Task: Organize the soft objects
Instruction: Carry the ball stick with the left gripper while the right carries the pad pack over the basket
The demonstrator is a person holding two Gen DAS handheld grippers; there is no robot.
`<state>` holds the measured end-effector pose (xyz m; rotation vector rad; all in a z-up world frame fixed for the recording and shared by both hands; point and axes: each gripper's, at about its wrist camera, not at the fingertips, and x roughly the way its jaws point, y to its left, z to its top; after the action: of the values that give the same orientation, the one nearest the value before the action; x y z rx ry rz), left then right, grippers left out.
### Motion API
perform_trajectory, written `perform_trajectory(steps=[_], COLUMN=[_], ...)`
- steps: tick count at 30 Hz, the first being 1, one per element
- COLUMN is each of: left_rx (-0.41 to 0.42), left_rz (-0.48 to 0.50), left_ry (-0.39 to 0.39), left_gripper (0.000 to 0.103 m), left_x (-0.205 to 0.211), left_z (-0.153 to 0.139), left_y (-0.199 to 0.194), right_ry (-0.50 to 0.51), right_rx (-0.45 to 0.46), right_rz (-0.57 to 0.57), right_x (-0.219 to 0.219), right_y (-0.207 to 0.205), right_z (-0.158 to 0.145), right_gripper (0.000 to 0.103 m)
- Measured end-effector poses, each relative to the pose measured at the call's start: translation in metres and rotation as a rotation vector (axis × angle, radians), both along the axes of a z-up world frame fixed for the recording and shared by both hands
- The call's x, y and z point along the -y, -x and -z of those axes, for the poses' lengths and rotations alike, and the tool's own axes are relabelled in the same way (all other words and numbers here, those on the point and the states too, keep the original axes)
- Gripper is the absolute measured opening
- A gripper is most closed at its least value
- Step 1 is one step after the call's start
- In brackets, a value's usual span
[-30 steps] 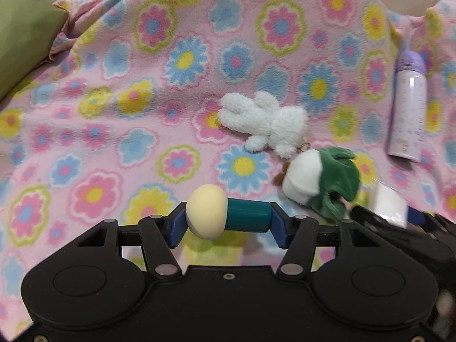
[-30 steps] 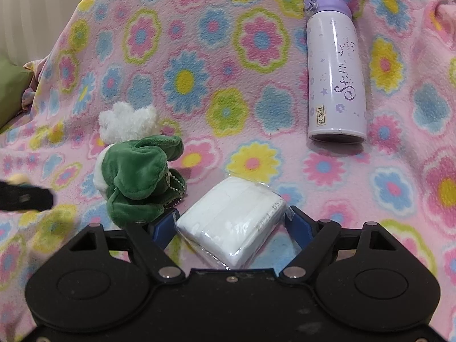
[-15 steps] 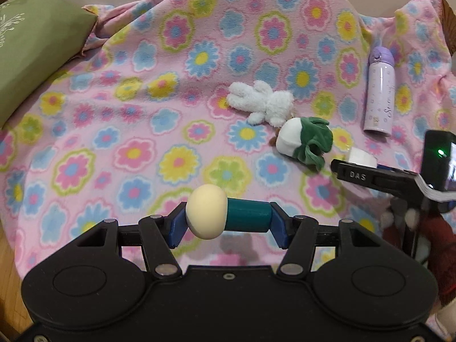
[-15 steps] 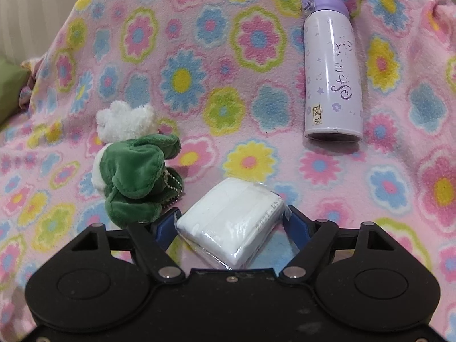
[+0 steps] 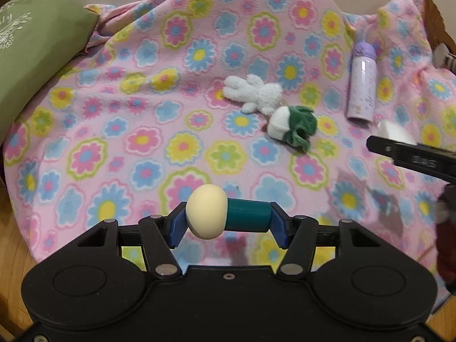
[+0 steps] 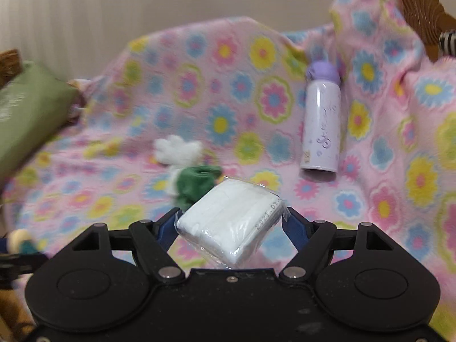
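Both hand-held grippers carry a soft item above the flowered blanket.

The left hand-held gripper [image 5: 227, 220] is clamped on a mushroom toy [image 5: 225, 216] with a cream cap and teal stem; the right hand-held gripper [image 6: 230, 224] is clamped on a wrapped white tissue pack [image 6: 230, 223]. Beyond the left one's fingers, on the pink blanket [image 5: 114, 131], lie a green-and-white plush [image 5: 290, 125] and, touching it just behind, a white fluffy plush [image 5: 255, 92]. Farther right lies a lavender bottle [image 5: 362, 85]; far left, a green cushion [image 5: 31, 57].
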<state>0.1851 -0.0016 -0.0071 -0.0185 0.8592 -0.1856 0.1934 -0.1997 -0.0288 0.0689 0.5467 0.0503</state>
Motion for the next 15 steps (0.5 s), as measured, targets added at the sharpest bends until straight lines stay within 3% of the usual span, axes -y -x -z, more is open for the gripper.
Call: perform_trajectory(steps=[9, 15], left_rx=[-0.103, -0.204], left_rz=[0.122, 0.167], left_ry=[-0.025, -0.037], left_gripper=[0.056, 0.056], left_x=[0.007, 0.005], left_z=[-0.003, 0.003], left_y=[0.036, 0.055], right_ry=[-0.024, -0.043], right_rx=[-0.068, -0.209], right_rz=[-0.159, -0.179], right_x=[-0.034, -0.047], right_y=[0.092, 0.132], right_z=[-0.021, -0.006], right_gripper=[0.076, 0.076])
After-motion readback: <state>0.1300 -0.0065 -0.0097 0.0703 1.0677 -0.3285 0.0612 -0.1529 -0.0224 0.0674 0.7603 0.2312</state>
